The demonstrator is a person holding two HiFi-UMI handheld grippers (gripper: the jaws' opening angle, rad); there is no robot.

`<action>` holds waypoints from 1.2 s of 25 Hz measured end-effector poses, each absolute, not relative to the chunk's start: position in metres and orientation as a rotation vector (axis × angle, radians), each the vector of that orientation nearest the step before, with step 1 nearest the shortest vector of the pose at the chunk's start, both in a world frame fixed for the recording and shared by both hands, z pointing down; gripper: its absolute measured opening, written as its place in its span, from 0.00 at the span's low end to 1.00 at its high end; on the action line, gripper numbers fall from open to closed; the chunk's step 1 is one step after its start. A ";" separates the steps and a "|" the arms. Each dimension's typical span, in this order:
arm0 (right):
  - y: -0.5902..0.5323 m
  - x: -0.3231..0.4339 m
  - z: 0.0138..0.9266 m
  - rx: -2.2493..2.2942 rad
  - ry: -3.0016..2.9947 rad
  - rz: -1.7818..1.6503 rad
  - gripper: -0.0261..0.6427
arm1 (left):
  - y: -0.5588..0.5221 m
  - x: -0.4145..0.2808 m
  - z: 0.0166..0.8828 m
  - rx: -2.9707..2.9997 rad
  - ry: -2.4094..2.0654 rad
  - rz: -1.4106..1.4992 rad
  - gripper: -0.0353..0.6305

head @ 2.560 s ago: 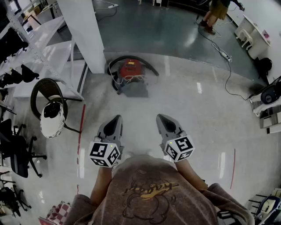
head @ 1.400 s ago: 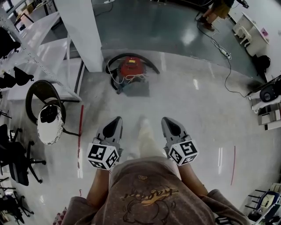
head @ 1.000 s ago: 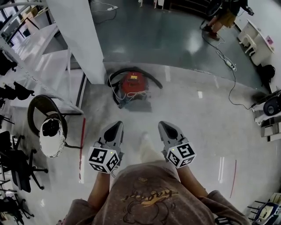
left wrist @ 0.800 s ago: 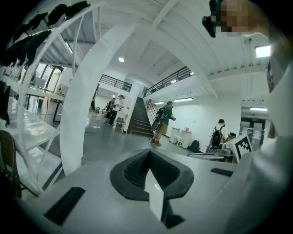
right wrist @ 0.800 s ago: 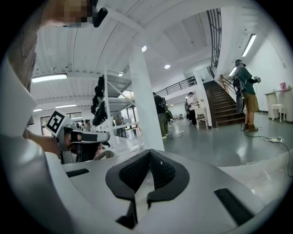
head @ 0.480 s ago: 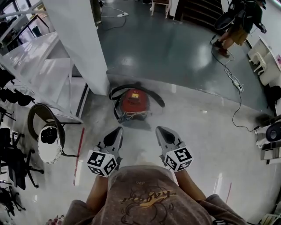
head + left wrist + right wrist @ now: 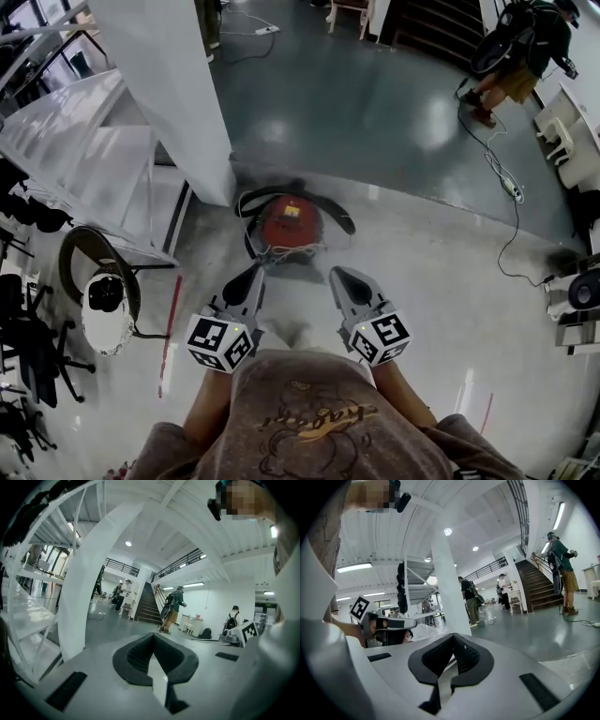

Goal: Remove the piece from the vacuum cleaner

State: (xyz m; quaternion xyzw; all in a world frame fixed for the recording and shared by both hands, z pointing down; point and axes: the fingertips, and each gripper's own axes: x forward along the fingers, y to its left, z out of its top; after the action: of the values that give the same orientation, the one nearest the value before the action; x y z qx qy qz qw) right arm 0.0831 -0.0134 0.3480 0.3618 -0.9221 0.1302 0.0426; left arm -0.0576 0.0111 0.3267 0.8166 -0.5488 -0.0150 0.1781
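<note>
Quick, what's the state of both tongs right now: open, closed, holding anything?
The left tongs: closed, holding nothing.
The right tongs: closed, holding nothing.

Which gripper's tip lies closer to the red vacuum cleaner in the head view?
The left gripper: its tip overlaps the vacuum cleaner's near edge; the right gripper's shows over bare floor.

vacuum cleaner [image 7: 291,221]: red, round-bodied, upright on the pale floor beside the white pillar
hose [image 7: 330,208]: black, curled around its body
cord: pale, piled at its front
</note>
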 end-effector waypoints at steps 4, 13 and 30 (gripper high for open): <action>-0.015 0.076 0.342 1.164 -2.822 0.422 0.04 | 0.003 -0.064 0.327 2.329 -1.510 -0.010 0.05; -0.020 0.057 0.342 1.206 -2.828 0.421 0.14 | -0.015 -0.082 0.325 2.401 -1.434 -0.051 0.14; -0.041 0.045 0.355 1.146 -2.797 0.490 0.38 | -0.047 -0.079 0.339 2.471 -1.232 -0.030 0.49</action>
State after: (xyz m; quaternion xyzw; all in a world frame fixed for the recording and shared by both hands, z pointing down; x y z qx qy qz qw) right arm 0.0446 -0.0413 0.3553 0.3738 -0.9127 0.1600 0.0398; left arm -0.0794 -0.0467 0.3395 0.8787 -0.4381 -0.0107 0.1892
